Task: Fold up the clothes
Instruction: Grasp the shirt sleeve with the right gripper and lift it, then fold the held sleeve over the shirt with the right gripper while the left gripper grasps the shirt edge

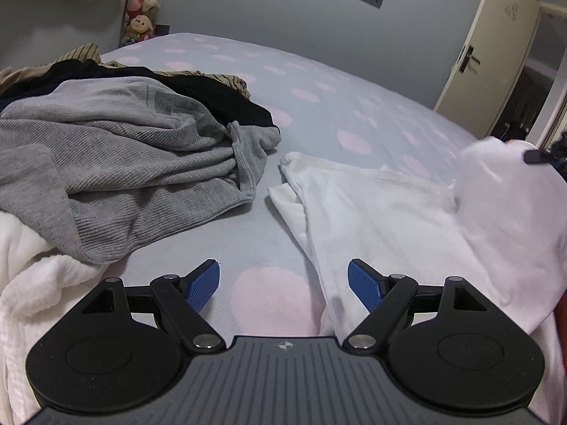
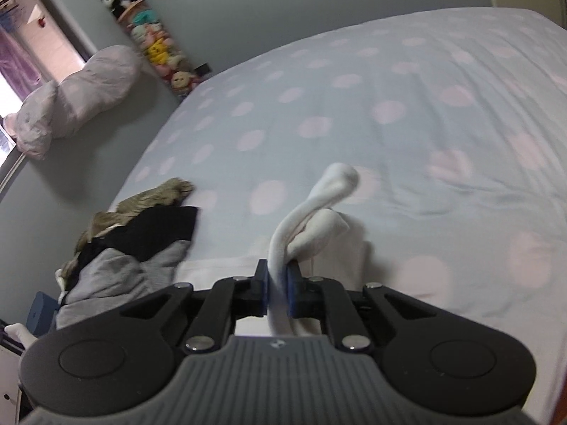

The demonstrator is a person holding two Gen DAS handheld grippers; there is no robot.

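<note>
Left gripper (image 1: 283, 283) jaws wide apart, low over the polka-dot bedsheet (image 1: 354, 99). Right gripper (image 2: 276, 290) clamped on the white T-shirt (image 1: 389, 205) — one side lifted, rest spread beside a grey top (image 1: 117, 163).

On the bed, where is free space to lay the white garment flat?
Free: the dotted sheet beyond the white garment, toward the far wall. A narrow strip lies between it and the grey sweater. Crowded: the clothes pile at left.
</note>
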